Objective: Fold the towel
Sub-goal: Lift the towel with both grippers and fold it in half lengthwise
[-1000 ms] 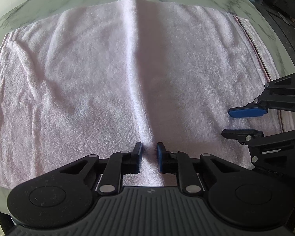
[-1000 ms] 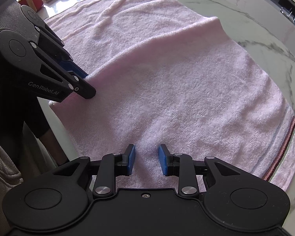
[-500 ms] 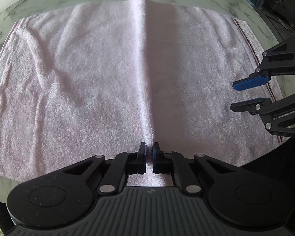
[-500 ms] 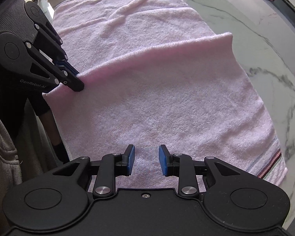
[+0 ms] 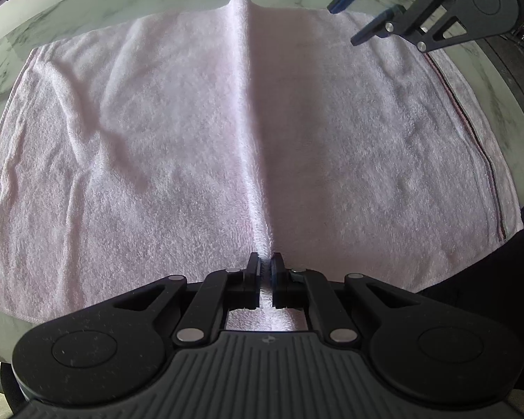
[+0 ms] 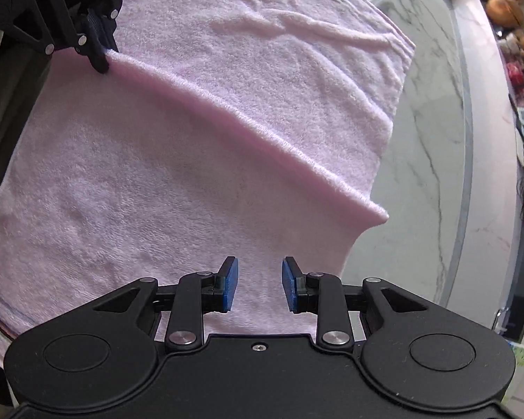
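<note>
Pink towel [image 5: 157, 146]: spread flat on the marble surface [image 5: 87, 10], near edge overhanging its near edge; striped band [image 5: 471, 139] at one end. Left tool [image 5: 265, 272]: clenched on a mid-fold ridge [image 6: 248, 118] at the near edge. Right tool [image 6: 258, 286]: released, over the far edge. Advice: pinch the ridge's far end, lift both evenly. No legible writing.

A white marble table [image 5: 87, 3] (grey-veined) stands before a cluttered shelf [image 6: 517, 52].
</note>
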Tool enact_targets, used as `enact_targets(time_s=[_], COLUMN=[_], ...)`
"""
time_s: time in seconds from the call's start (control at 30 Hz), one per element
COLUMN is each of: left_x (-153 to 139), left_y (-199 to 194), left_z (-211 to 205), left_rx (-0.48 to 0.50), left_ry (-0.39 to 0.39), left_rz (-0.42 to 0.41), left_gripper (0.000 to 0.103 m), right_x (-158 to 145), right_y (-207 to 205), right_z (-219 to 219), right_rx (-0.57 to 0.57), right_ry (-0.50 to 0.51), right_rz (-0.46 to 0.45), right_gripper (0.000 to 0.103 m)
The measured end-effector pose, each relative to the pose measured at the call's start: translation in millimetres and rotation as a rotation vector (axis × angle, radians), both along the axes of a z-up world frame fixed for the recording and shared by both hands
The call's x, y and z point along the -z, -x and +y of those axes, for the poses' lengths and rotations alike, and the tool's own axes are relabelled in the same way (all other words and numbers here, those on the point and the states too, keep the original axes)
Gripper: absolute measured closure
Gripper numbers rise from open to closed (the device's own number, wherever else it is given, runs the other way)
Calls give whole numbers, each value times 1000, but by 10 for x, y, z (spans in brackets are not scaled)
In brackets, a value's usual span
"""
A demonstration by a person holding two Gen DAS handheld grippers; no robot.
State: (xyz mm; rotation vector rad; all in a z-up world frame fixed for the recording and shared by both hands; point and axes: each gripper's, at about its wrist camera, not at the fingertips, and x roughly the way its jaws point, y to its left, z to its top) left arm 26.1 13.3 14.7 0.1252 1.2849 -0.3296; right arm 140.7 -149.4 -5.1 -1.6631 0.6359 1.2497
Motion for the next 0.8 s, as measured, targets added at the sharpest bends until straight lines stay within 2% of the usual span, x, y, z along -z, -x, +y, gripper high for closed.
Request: enact_targets(time_s=[0.13,0.33,0.5,0.73,0.8], left_x=[-10,26,96,32,31], left_y=[0,83,72,113,111], left_z=[-5,-8,19,141,138], left_rx=[13,57,75,71,73], left_ry=[12,-14,-24,-6,-9], left_rz=[0,-16,-21,-17,-17], left_gripper=[98,98,98,98,98], right_x=[68,178,331,596,624], right_y=[-167,-332,-388,-371,-353], right_z=[165,368,485,518,532], right_rx=[-239,-441,-538,-618,-612], right_ry=[66,160,223,308,306], right_rz=[-39,-67,-56,-45,-40], right_gripper=[76,76,76,77,84])
